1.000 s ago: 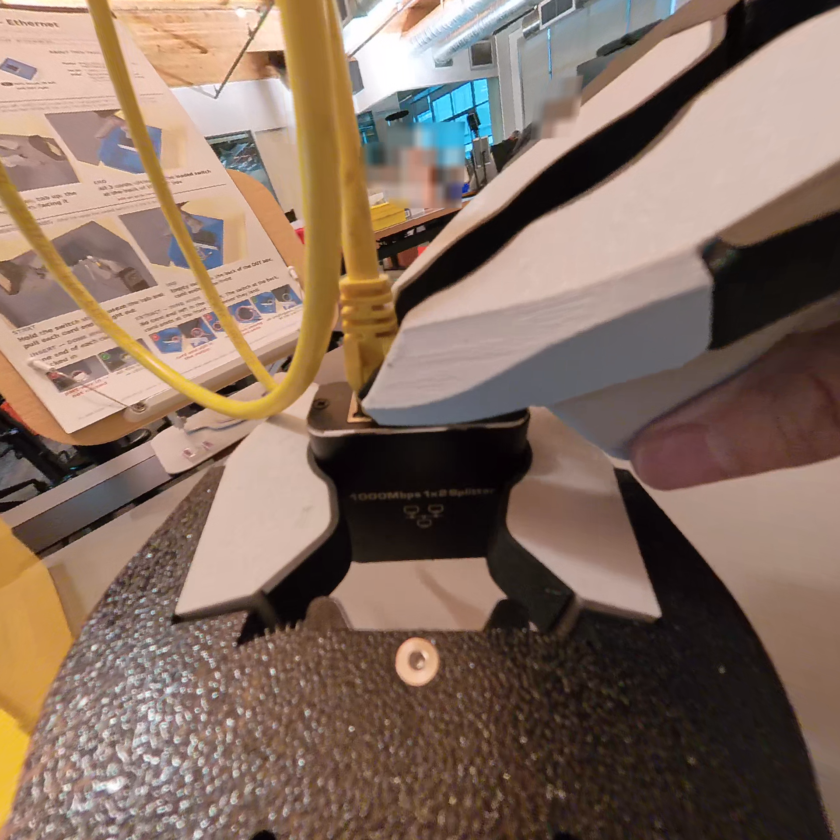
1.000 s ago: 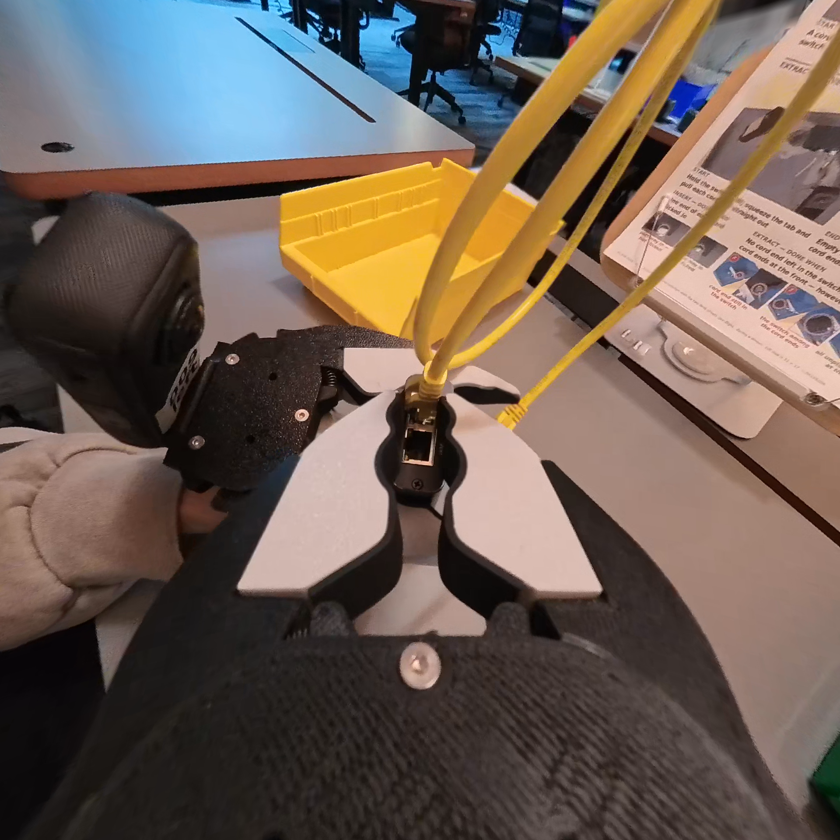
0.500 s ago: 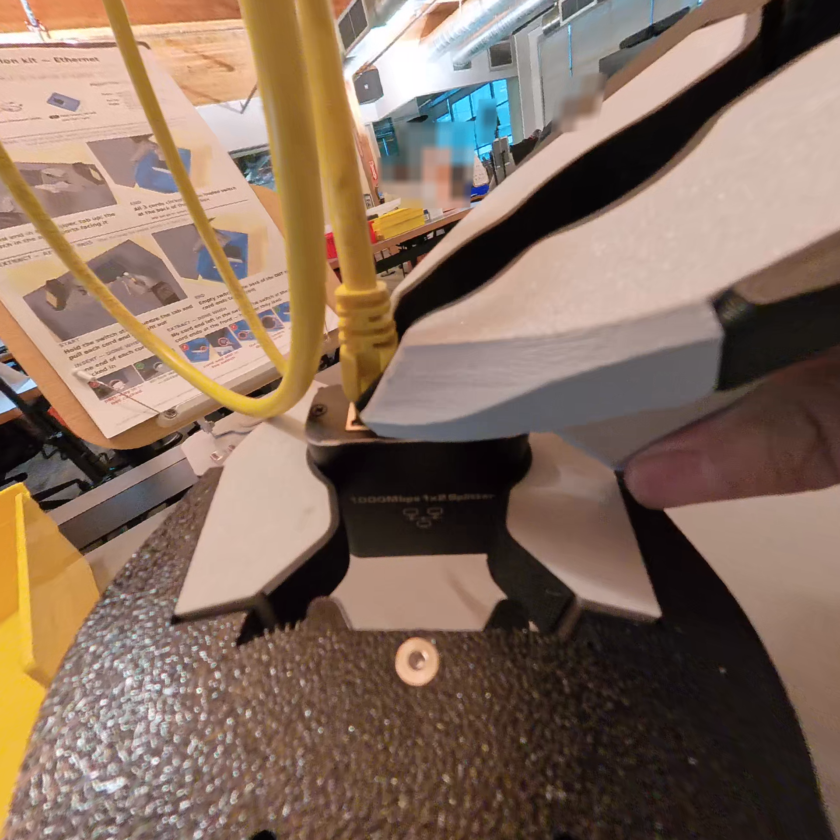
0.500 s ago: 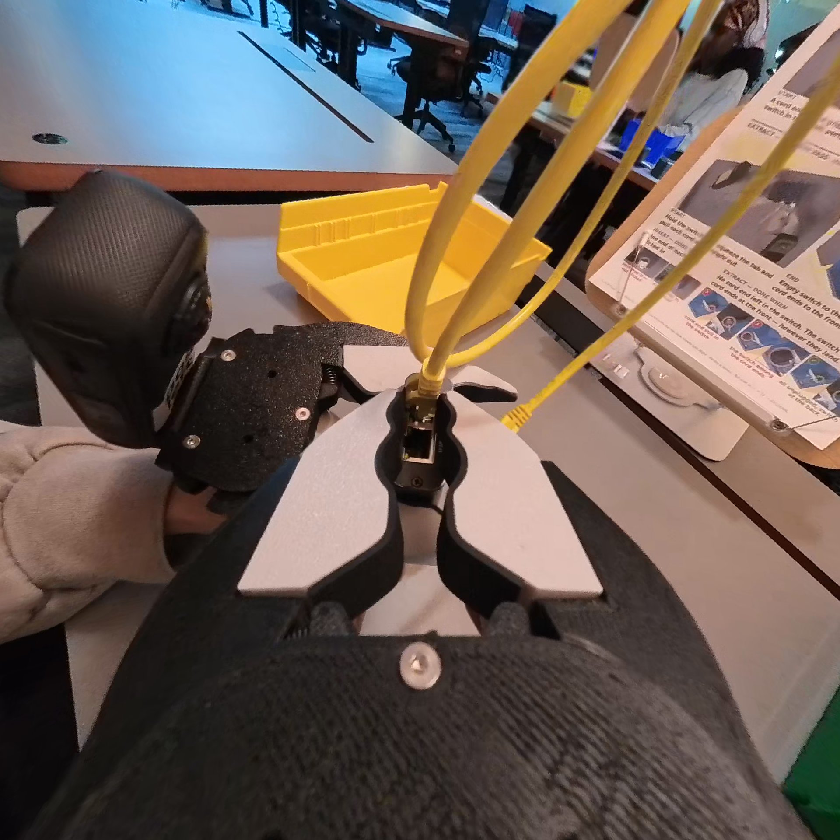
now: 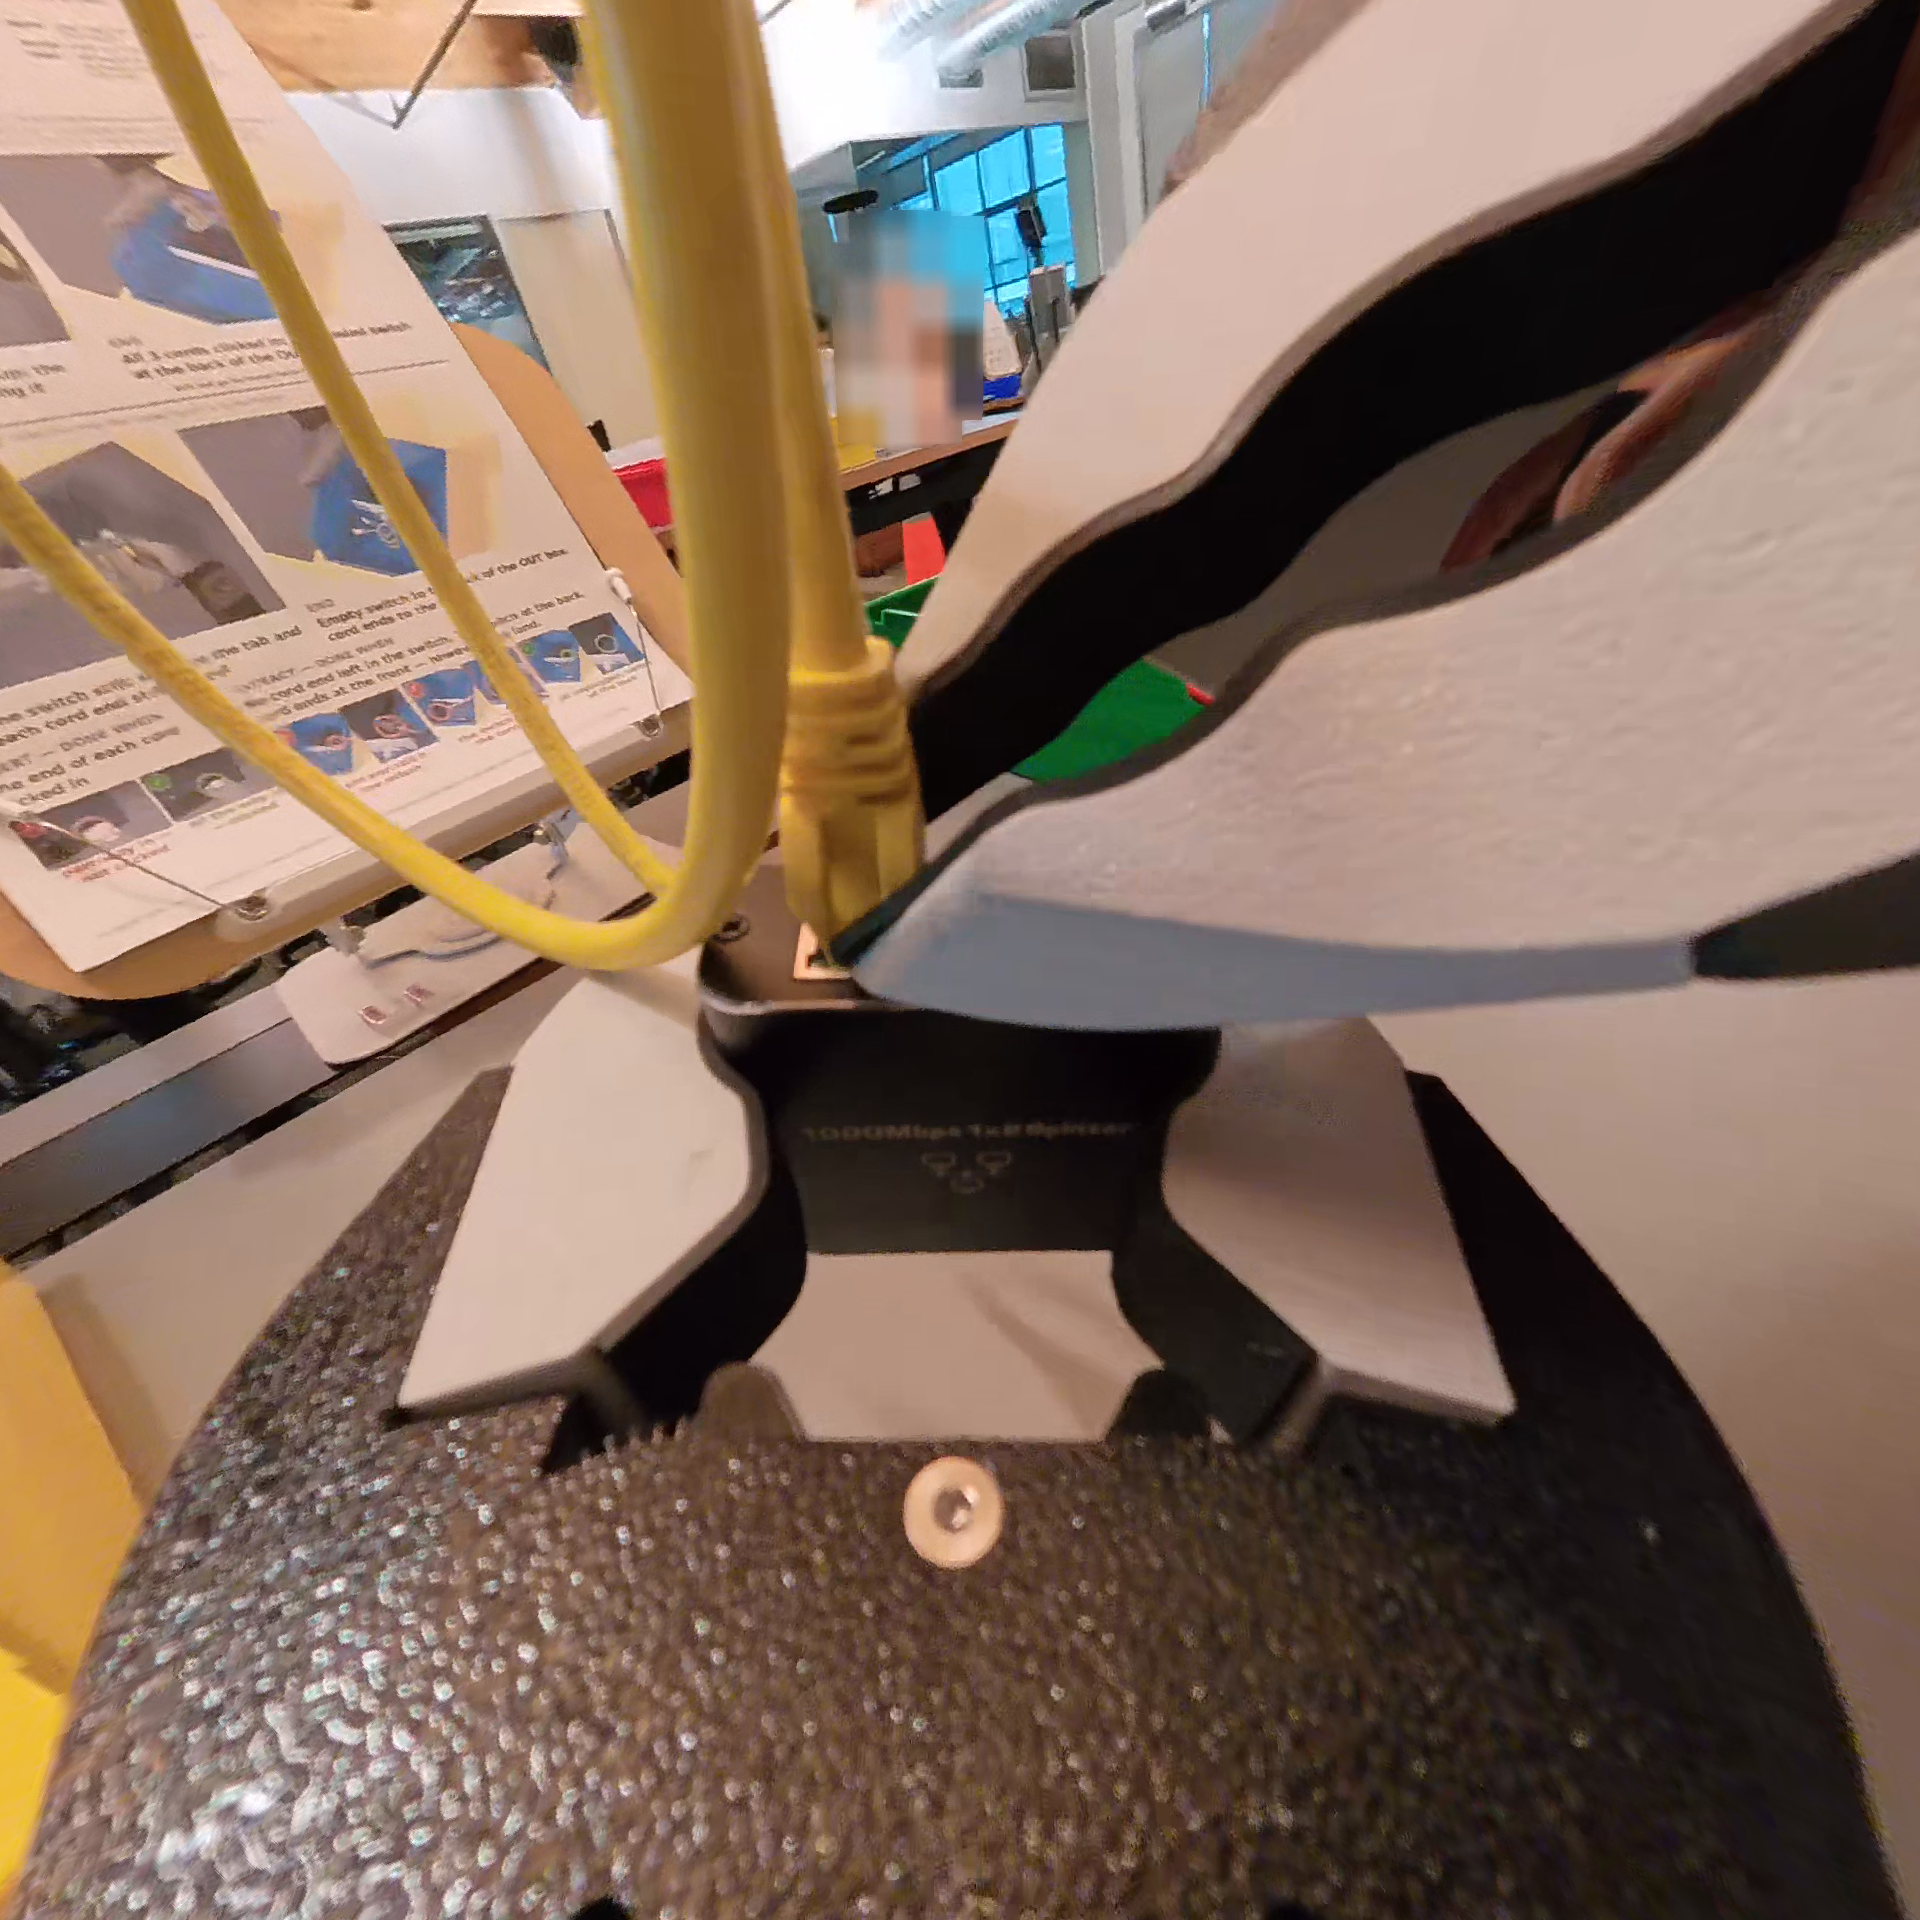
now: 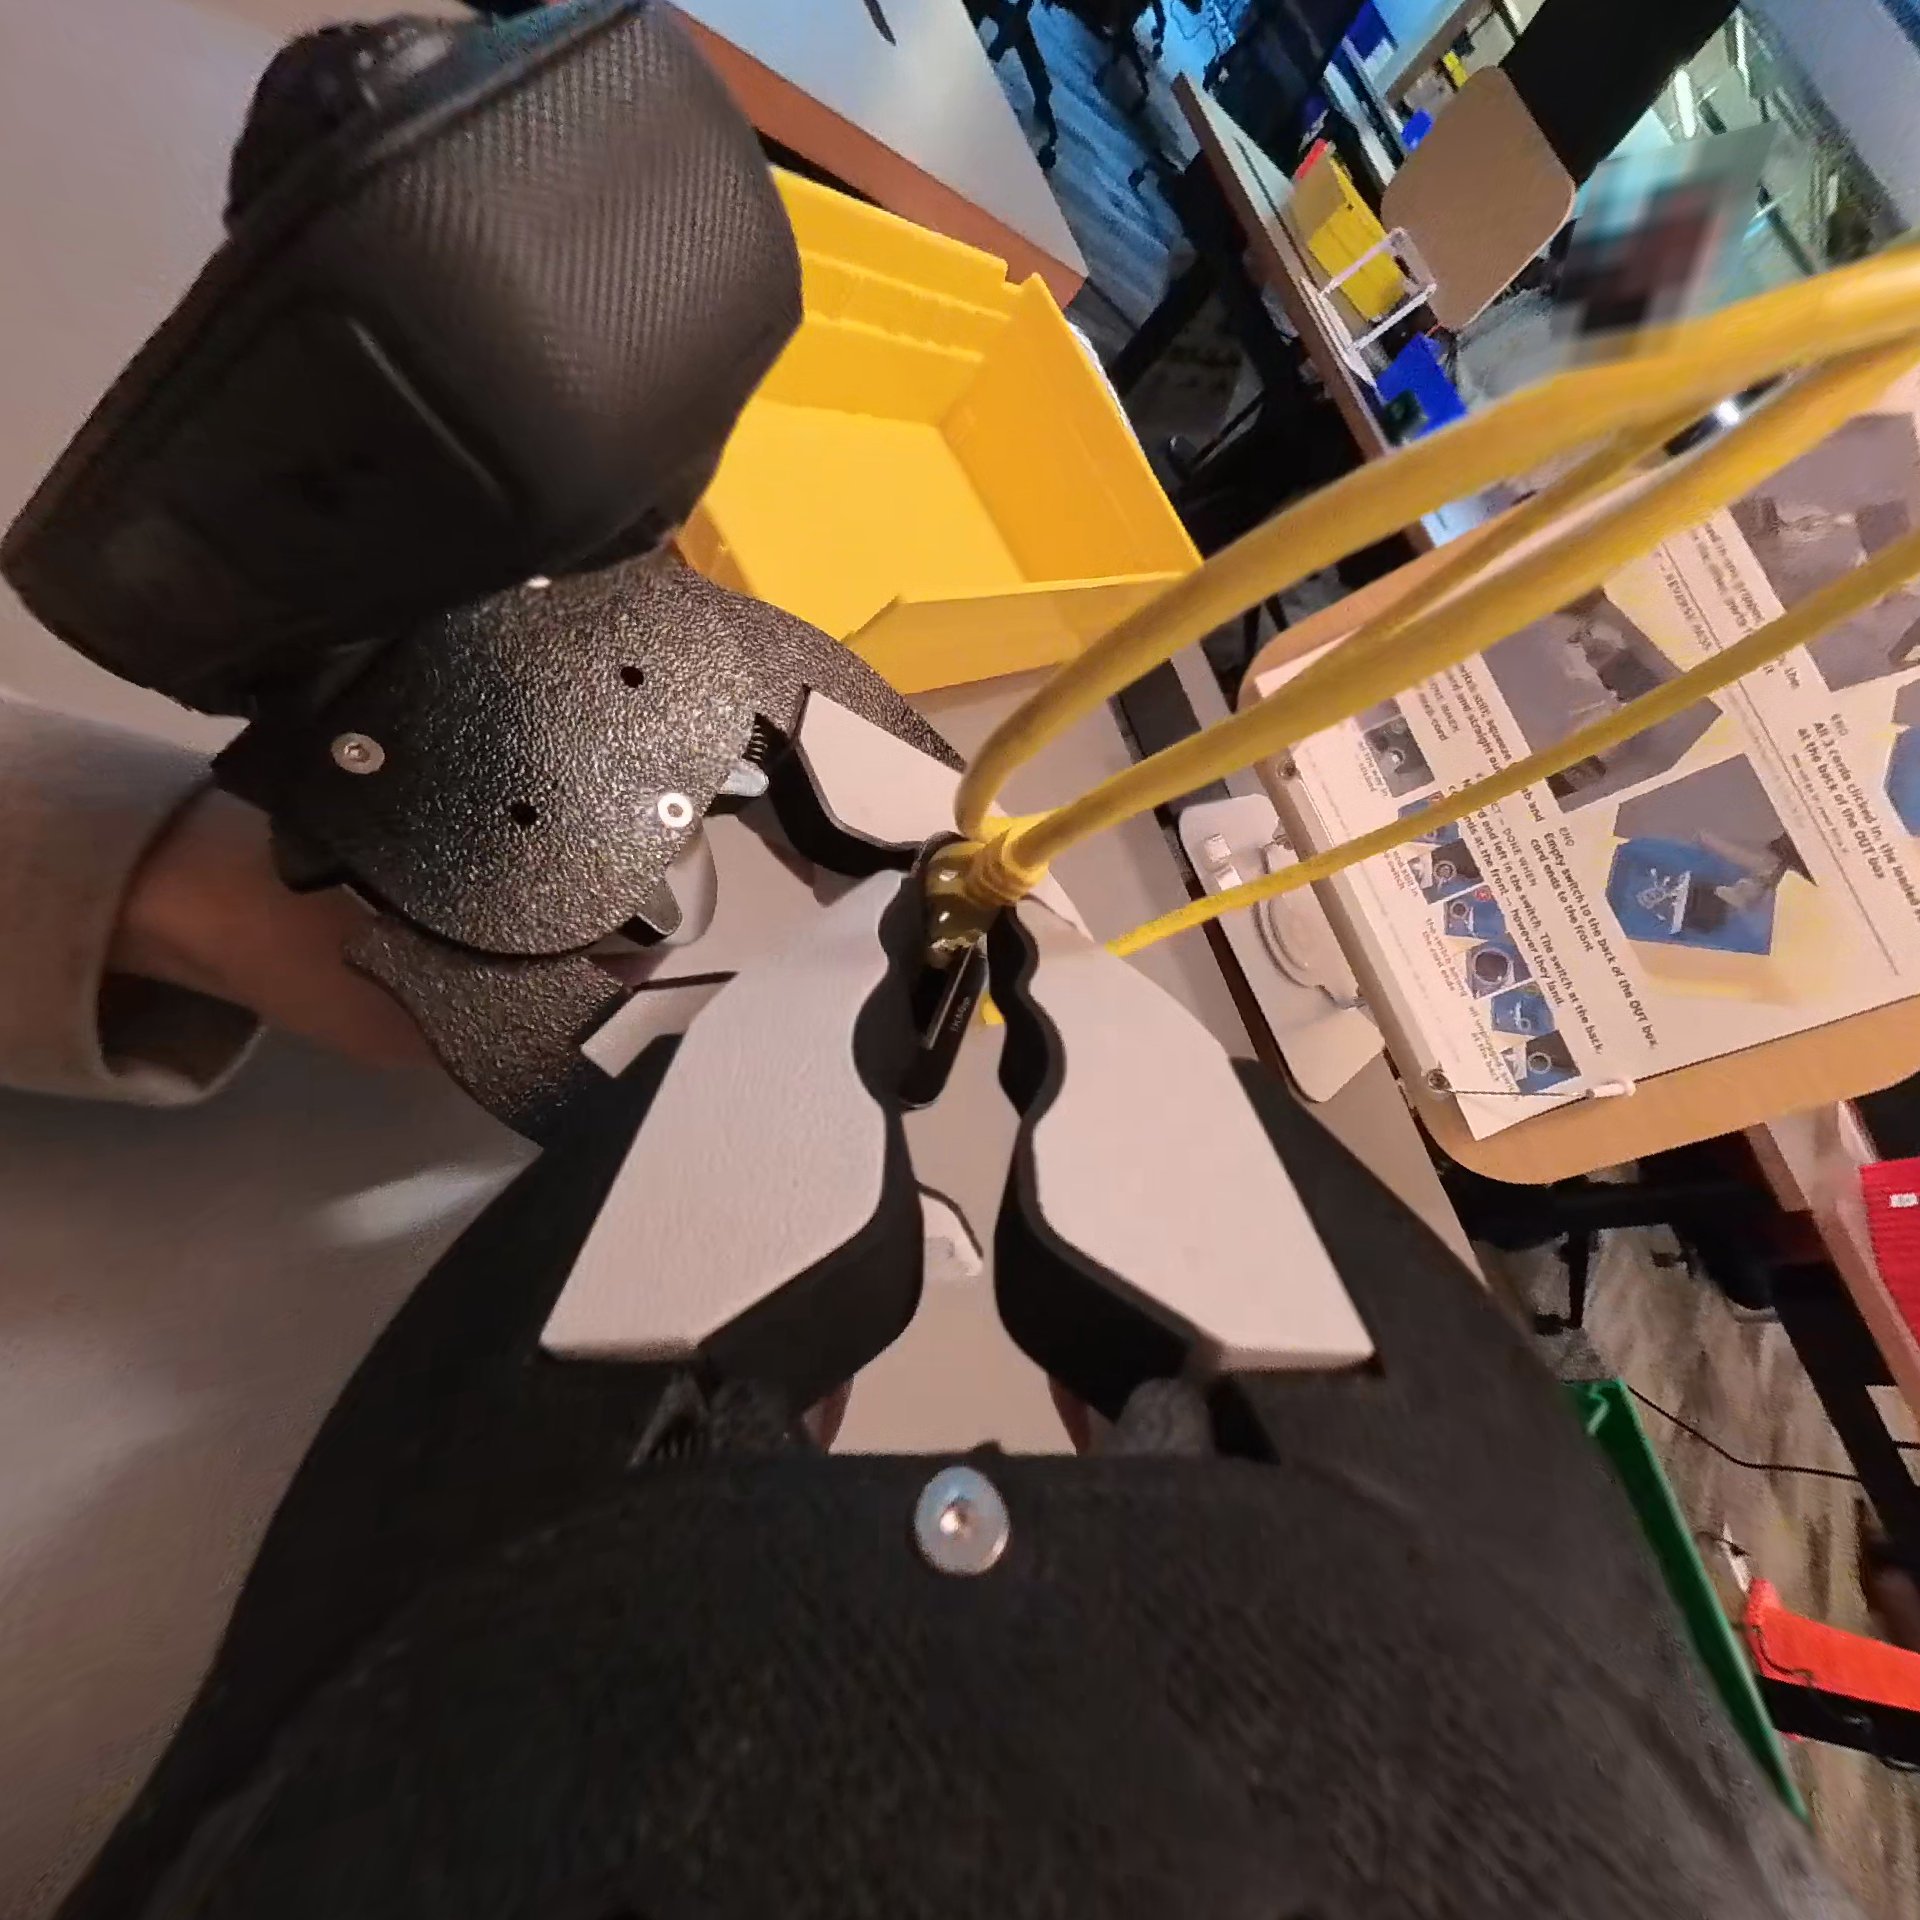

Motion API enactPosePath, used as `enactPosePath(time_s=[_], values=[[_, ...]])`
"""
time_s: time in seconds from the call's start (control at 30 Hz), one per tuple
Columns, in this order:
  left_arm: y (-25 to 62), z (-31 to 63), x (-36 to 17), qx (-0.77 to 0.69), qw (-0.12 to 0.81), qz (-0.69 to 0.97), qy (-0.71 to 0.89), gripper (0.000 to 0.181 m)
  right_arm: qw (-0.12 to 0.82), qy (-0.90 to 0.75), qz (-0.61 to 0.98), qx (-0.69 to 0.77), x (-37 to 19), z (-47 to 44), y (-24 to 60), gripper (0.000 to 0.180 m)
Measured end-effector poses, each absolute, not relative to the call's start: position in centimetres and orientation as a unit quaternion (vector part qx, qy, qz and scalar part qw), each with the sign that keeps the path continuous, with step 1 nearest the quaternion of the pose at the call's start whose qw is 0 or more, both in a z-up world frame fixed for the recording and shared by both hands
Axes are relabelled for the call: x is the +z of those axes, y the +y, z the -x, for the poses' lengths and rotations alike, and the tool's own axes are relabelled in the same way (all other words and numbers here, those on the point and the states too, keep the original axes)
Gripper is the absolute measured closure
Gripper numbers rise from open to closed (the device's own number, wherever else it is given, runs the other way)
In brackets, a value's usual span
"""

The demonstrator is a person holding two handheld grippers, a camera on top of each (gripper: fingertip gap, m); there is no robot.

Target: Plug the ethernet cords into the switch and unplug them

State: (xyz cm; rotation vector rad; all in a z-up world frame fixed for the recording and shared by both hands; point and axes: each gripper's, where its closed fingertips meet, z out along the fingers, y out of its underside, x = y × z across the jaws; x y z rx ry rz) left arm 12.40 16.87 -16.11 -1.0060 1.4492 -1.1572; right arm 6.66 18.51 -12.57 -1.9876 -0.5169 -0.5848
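My left gripper [image 5: 966, 1039] is shut on the black switch [image 5: 966, 1174] and holds it by its two sides. A yellow ethernet plug [image 5: 847, 790] sits in the switch's upper-left port. My right gripper [image 6: 961, 899] comes in from the right. Its white fingers [image 5: 1351, 790] are shut on that plug [image 6: 982, 868] right at the port. The switch [image 6: 948, 1023] shows edge-on between the right fingers. Yellow cords [image 5: 707, 520] loop up from the plug. Another loose cord end hangs behind the right fingers.
An instruction board [image 5: 260, 571] leans on a stand behind the switch, also in the right wrist view [image 6: 1610, 831]. An empty yellow bin [image 6: 935, 468] stands on the grey table [image 6: 156, 1351]. A green bin [image 5: 1101, 717] is behind the right fingers. A sleeved hand [image 6: 62, 883] holds the left gripper. Tip to tip, the grippers are about 6 cm apart.
The right gripper has rolled sharply, so its view is tilted and the switch now shows edge-on. Both grippers keep their hold. The plug stays in the port.
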Motion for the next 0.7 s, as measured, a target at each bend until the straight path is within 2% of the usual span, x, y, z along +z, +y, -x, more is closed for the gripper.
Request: enactPosePath(time_s=[0.3, 0.43, 0.57, 0.7], values=[[16.9, -12.4, -16.1, -0.488, 0.486, 0.416, 0.594, 0.105, 0.450, -0.250, 0.814, -0.268, -12.6, -6.7, 18.7, 0.166], [17.3, -12.5, -16.4, -0.469, 0.506, 0.413, 0.594, 0.105, 0.464, -0.232, 0.818, -0.251, -13.0, -6.8, 18.6, 0.166], [17.0, -12.7, -16.9, -0.494, 0.486, 0.417, 0.589, 0.105, 0.448, -0.242, 0.815, -0.276, -13.3, -6.9, 18.7, 0.167], [17.3, -12.6, -16.4, -0.495, 0.503, 0.413, 0.576, 0.105, 0.485, -0.211, 0.819, -0.221, -13.1, -6.7, 18.9, 0.167]])
